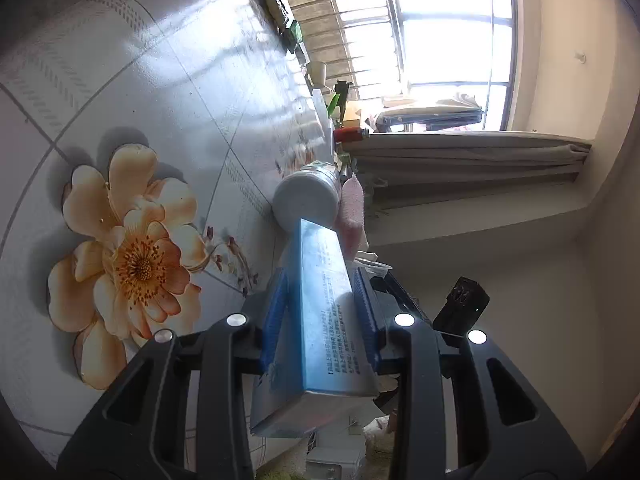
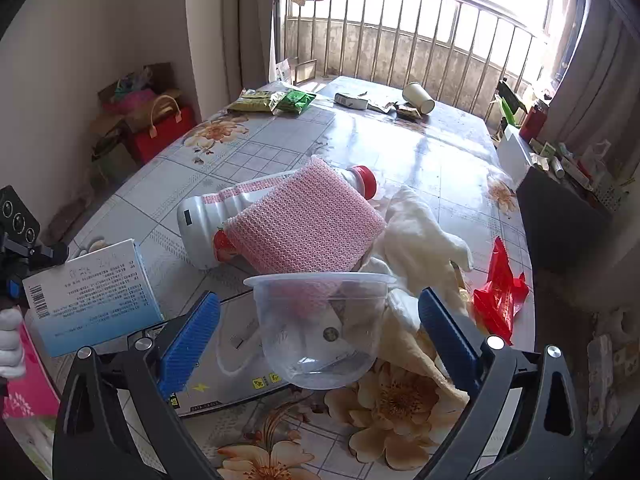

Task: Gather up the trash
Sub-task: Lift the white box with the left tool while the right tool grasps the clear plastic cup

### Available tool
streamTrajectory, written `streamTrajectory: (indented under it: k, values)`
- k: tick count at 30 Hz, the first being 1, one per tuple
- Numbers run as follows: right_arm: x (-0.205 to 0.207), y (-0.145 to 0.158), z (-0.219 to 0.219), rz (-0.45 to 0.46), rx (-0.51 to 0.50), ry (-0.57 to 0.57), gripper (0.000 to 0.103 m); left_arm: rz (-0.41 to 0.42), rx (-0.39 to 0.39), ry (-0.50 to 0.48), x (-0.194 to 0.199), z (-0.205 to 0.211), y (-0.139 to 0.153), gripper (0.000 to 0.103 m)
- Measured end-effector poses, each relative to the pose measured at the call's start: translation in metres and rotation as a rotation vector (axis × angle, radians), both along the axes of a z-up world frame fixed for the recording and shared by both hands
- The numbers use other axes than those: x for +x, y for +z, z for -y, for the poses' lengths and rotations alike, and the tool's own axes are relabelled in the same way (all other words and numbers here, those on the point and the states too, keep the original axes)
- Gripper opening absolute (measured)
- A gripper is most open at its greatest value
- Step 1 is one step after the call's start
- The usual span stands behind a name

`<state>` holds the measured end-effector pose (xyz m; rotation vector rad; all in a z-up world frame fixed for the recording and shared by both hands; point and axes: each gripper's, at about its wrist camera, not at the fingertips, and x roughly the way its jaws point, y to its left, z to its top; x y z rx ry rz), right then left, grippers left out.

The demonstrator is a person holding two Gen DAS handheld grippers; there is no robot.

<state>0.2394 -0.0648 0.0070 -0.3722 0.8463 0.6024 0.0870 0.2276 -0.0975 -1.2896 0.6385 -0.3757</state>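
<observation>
My left gripper (image 1: 320, 280) is shut on a long blue-and-white carton (image 1: 324, 320); the blue pads (image 1: 276, 312) press on its two sides. That carton (image 2: 92, 296) shows again at the left of the right wrist view, lifted off the table, with a white-gloved hand (image 2: 10, 344) below it. My right gripper (image 2: 320, 298) is open above the flowered table (image 2: 440, 152). A clear plastic bowl (image 2: 320, 328) lies on its side between the fingers, and neither pad touches it. Behind the bowl lie a pink mesh pad (image 2: 308, 224) and a white bottle (image 2: 208, 216) with a red cap.
A white cloth (image 2: 420, 240) and a red plastic bag (image 2: 500, 292) lie right of the bowl. A flat white pack (image 2: 236, 352) sits under it. At the far edge are green packets (image 2: 292, 102), a small box (image 2: 352, 100) and a tipped paper cup (image 2: 418, 98). A cluttered dark shelf (image 2: 560, 200) stands right.
</observation>
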Motion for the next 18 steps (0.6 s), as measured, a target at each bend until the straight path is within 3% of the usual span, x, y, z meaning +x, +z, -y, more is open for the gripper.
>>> streamTrajectory:
  k: [5,12,16,18]
  values:
    - [0.002,-0.011,-0.005,-0.054,-0.042,-0.019,0.074,-0.007,0.073,-0.032,-0.001,0.000,0.001,0.031]
    - [-0.019,0.000,0.009,-0.056,-0.024,-0.041,0.071,0.004,0.237,-0.073,-0.002,0.006,0.014,0.029]
    - [-0.042,0.008,0.024,-0.039,0.025,-0.030,0.071,-0.002,0.279,-0.089,0.000,0.009,0.018,0.046]
    - [-0.051,0.004,0.030,-0.047,0.037,-0.033,0.071,-0.022,0.309,-0.103,0.003,0.012,0.018,0.049]
